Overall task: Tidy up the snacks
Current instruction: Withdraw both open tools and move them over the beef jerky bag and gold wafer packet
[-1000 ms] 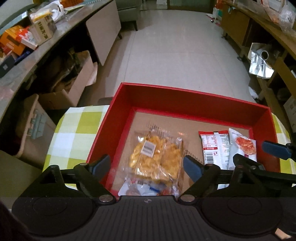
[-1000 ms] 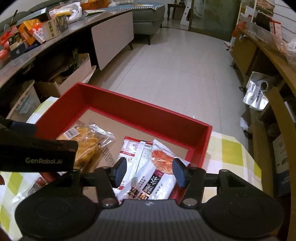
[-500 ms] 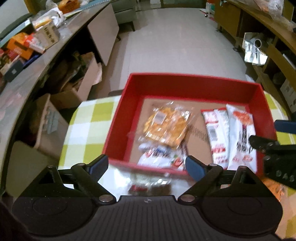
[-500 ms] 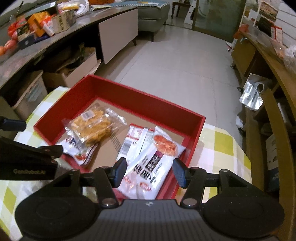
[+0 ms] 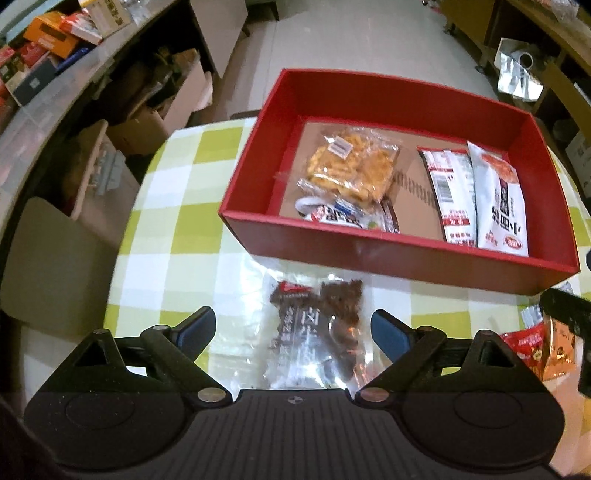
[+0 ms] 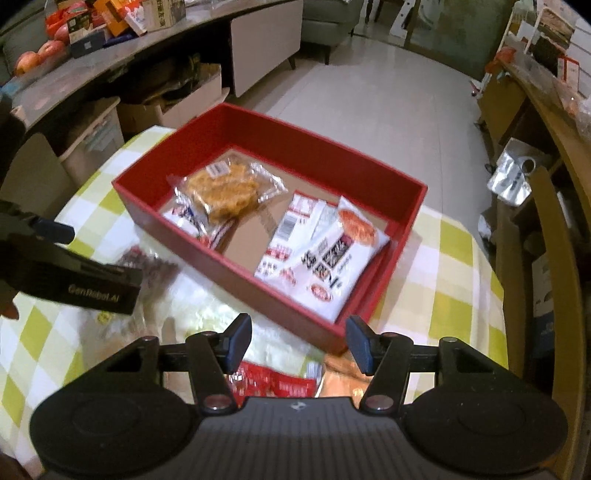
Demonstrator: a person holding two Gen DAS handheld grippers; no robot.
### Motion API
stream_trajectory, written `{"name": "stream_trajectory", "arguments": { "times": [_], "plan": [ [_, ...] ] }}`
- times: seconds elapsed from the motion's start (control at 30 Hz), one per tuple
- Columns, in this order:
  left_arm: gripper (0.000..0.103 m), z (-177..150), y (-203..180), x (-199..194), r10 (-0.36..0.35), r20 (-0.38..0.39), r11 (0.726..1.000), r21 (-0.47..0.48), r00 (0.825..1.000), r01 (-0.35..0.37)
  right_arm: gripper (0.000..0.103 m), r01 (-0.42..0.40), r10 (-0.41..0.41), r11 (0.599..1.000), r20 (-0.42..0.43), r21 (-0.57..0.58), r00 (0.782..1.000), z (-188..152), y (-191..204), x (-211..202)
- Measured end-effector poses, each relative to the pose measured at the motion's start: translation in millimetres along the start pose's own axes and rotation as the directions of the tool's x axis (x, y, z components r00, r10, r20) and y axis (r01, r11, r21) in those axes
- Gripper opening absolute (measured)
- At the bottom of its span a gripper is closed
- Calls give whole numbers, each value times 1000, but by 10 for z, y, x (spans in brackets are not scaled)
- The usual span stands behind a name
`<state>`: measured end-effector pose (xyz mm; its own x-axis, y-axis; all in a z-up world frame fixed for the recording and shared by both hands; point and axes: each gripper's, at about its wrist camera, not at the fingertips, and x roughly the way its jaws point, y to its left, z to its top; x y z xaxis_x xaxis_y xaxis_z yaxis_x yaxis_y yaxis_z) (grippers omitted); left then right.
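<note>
Pale tiled floor [image 6: 373, 110], glossy, runs back to a dark glass door [image 6: 458, 33]. Long curved grey counter [image 6: 122, 55] along the left side, cluttered with boxes [image 5: 48, 35] and red apples [image 6: 40, 53]. Open cardboard cartons [image 5: 147, 118] stowed beneath it. Grey sofa [image 6: 325, 22] at the far end. Wooden shelving [image 6: 546, 122] along the right, crumpled foil bag [image 6: 511, 177] at its foot. Table covered in green-and-white check cloth [image 5: 177, 206]. Dim indoor light.
</note>
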<state>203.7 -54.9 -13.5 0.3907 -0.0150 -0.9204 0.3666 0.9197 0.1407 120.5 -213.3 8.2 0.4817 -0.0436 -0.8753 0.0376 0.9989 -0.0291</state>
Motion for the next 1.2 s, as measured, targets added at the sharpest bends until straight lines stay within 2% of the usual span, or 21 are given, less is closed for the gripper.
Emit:
{"name": "stream_trajectory", "arguments": {
  "times": [0.4,0.87,1.1,1.13,1.2],
  "plan": [
    [95,-30,-64,102,27,-29,999,31,999,-26,63,10,-8,1000,-98,22,995,-194,-24,130],
    [98,-28,-118,294,40,-59,998,45,997,-37,66,-11,15,1000,-147,26,989,-300,24,198],
    [101,-49,-110,579,47,-136,998,46,990,-41,67,7,7,996,-156,89,988,-299,-171,242],
    [101,-48,-90,579,44,-132,999,37,990,-40,67,12,4,995,-157,101,988,-298,-213,249],
    [93,-26,-48,574,6,-146,1000,14,989,-4,67,18,2,992,-161,127,987,-306,-302,266]
  ]
}}
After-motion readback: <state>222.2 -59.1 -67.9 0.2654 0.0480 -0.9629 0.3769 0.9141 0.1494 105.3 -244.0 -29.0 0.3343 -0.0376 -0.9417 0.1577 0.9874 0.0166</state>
